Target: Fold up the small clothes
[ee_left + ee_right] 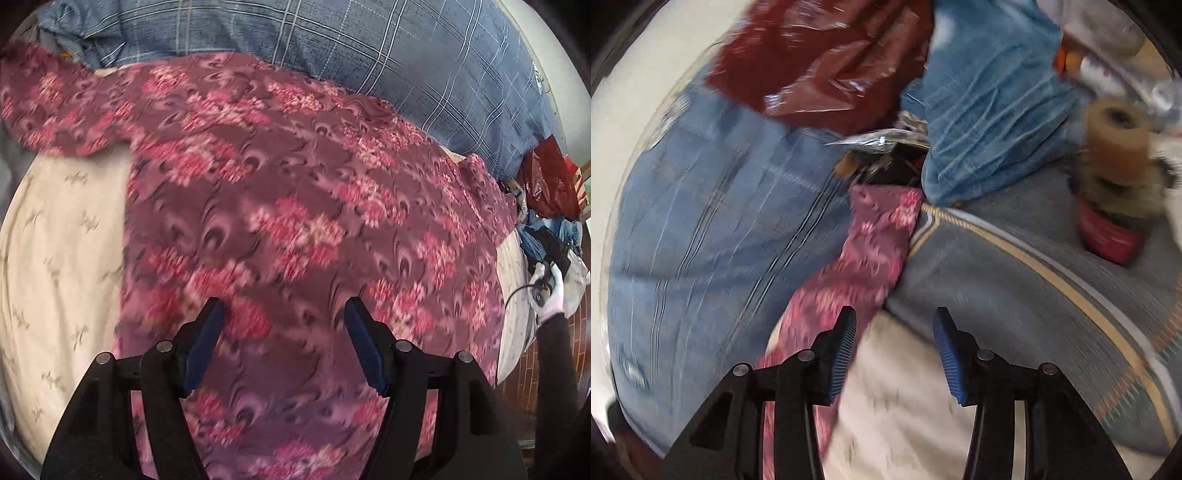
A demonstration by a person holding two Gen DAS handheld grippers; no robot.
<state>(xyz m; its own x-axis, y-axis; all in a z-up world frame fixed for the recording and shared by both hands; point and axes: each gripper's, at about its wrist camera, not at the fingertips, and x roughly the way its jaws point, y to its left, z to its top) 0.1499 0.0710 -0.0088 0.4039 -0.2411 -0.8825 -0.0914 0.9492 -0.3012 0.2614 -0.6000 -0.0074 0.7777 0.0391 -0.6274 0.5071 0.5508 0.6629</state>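
A maroon garment with pink flower print (288, 206) lies spread flat over a cream bed sheet (62, 240), one sleeve reaching to the upper left. My left gripper (284, 314) hovers over its near part, jaws open, nothing between the blue pads. In the right wrist view only a narrow strip of the same garment (871, 243) shows, running up from the left finger (846, 339). My right gripper (894, 325) is open above the cream sheet (901, 387) at the garment's edge, holding nothing. The right gripper (546, 269) also appears far right, in a white-gloved hand.
A blue plaid quilt (369, 48) lies behind the garment. A dark red plastic bag (827, 62), crumpled blue cloth (990, 122), a grey blanket with tan stripes (1034, 280) and brown and red rolls (1115, 147) crowd the bed's end. Brick-pattern floor (532, 365) shows at right.
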